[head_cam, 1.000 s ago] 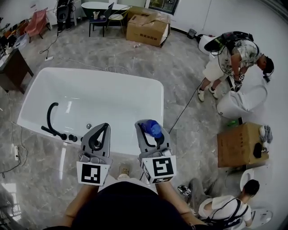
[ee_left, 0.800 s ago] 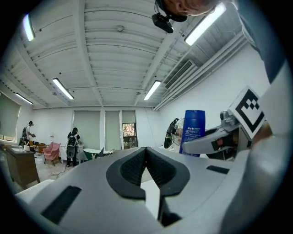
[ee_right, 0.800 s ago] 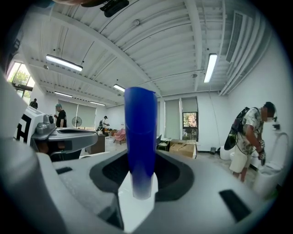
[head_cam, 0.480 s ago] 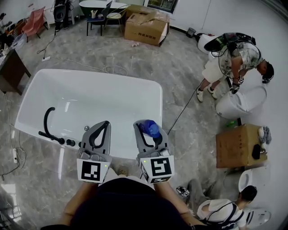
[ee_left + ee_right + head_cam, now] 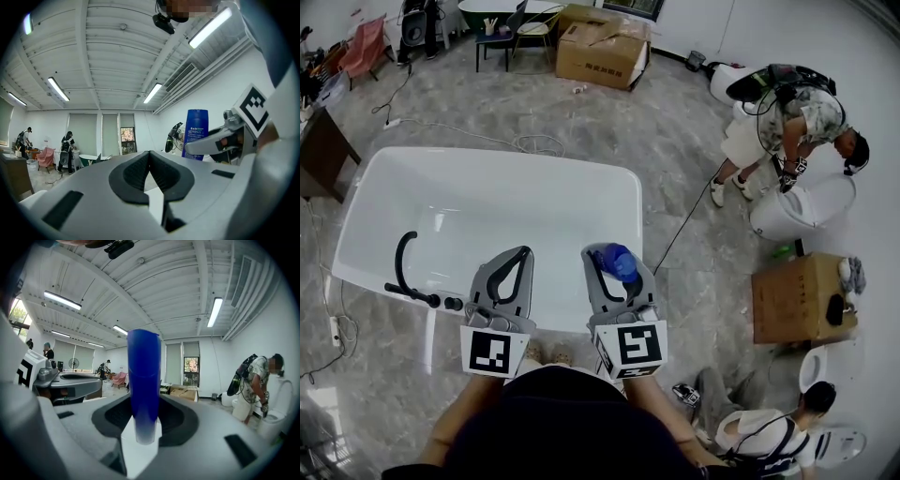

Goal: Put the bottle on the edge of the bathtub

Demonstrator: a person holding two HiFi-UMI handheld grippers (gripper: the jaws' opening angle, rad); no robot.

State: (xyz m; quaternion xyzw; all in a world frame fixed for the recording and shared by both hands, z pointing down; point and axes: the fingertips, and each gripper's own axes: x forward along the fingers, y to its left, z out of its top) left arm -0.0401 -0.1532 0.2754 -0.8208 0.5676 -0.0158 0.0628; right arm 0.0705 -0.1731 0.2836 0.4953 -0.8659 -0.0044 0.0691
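- The blue bottle stands upright between the 2 fingers of my right gripper, which pinch it by its sides; in the right gripper view its lower end sits in the gap between my pads.
- From the head view it shows over the near rim of the white bathtub, toward that rim's right end, held up and not resting on it.
- My left gripper hangs just beside it on the left, its 2 fingers pressed together with nothing between them.
- A black faucet stands at the left end of the near rim.
- Beyond the tub lies a cardboard box; at the right a person bends over a white toilet.
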